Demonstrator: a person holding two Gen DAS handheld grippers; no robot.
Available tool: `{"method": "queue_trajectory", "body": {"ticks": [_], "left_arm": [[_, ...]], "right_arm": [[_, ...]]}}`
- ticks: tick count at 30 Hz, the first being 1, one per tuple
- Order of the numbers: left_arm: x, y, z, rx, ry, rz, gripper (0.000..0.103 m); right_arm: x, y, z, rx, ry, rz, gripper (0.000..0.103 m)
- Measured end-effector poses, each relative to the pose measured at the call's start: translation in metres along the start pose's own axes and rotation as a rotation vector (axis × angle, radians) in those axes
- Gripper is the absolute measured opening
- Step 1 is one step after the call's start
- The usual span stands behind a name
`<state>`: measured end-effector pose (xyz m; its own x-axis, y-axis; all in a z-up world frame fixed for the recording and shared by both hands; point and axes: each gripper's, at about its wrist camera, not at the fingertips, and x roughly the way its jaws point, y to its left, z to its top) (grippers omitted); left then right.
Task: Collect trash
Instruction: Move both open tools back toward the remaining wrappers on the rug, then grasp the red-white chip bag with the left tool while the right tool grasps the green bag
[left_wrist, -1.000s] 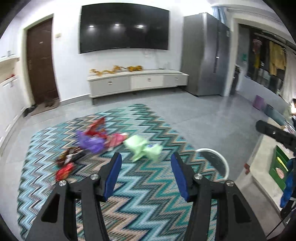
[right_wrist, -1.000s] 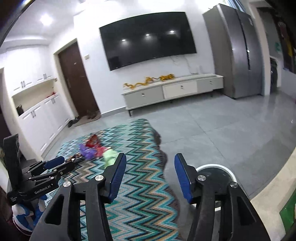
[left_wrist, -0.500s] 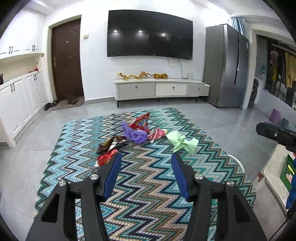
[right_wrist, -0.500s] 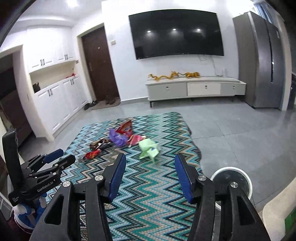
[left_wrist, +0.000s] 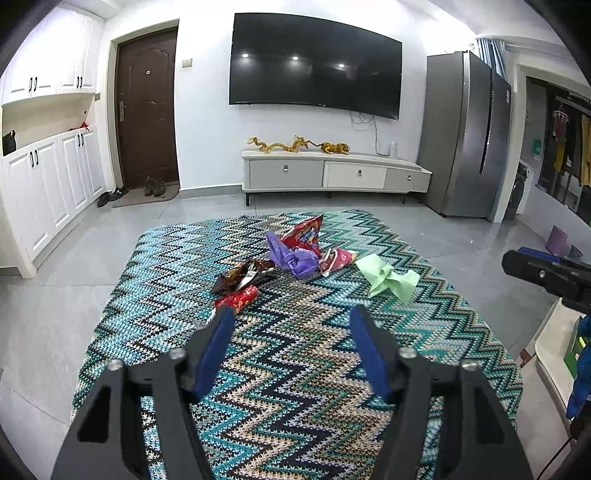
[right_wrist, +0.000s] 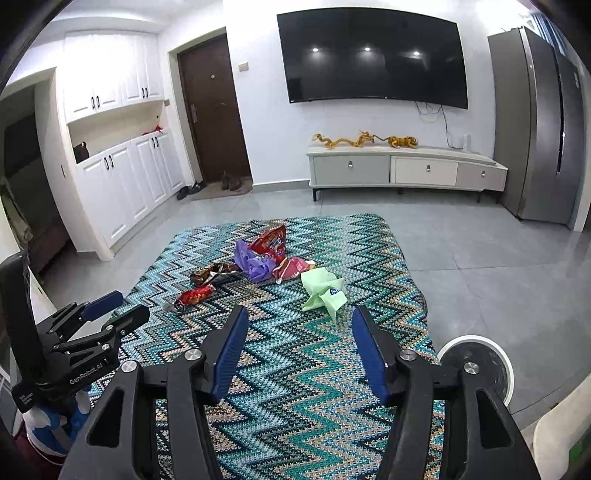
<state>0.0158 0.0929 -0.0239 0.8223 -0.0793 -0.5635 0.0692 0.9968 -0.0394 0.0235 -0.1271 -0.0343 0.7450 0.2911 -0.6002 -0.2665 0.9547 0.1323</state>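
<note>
Both our claws, left gripper (left_wrist: 291, 326) and right gripper (right_wrist: 297, 326), just spread wider, empty, facing the wrappers (left_wrist: 284, 258)

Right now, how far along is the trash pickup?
Done: nothing visibly collected. In hand: nothing; the left gripper and right gripper are both empty over the rug, jaws just opened wider. Left: the green wrapper, purple bag, red snack bag, pink wrapper, brown wrapper and small red wrapper all lie on the rug. The white bin sits beside it.
</note>
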Motion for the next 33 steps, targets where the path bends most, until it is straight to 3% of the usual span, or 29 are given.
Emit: {"method": "queue_trajectory", "body": {"ticks": [9, 12, 19, 25, 33], "left_arm": [[0.033, 0.008, -0.003, 0.0, 0.063, 0.034, 0.066], [0.047, 0.017, -0.004, -0.01, 0.082, 0.056, 0.066], [0.083, 0.073, 0.0, -0.101, 0.092, 0.103, 0.077], [0.124, 0.107, 0.002, -0.1, 0.157, 0.024, 0.077], [0.182, 0.106, -0.01, -0.123, 0.312, -0.063, 0.076]], "right_arm": [[0.042, -0.011, 0.001, 0.02, 0.062, 0.006, 0.062], [0.063, -0.013, 0.004, 0.009, 0.087, 0.003, 0.068], [0.125, -0.018, 0.015, -0.029, 0.149, 0.006, 0.074], [0.192, -0.024, 0.021, -0.039, 0.216, 0.011, 0.074], [0.245, -0.03, 0.018, -0.011, 0.269, 0.037, 0.074]]}}
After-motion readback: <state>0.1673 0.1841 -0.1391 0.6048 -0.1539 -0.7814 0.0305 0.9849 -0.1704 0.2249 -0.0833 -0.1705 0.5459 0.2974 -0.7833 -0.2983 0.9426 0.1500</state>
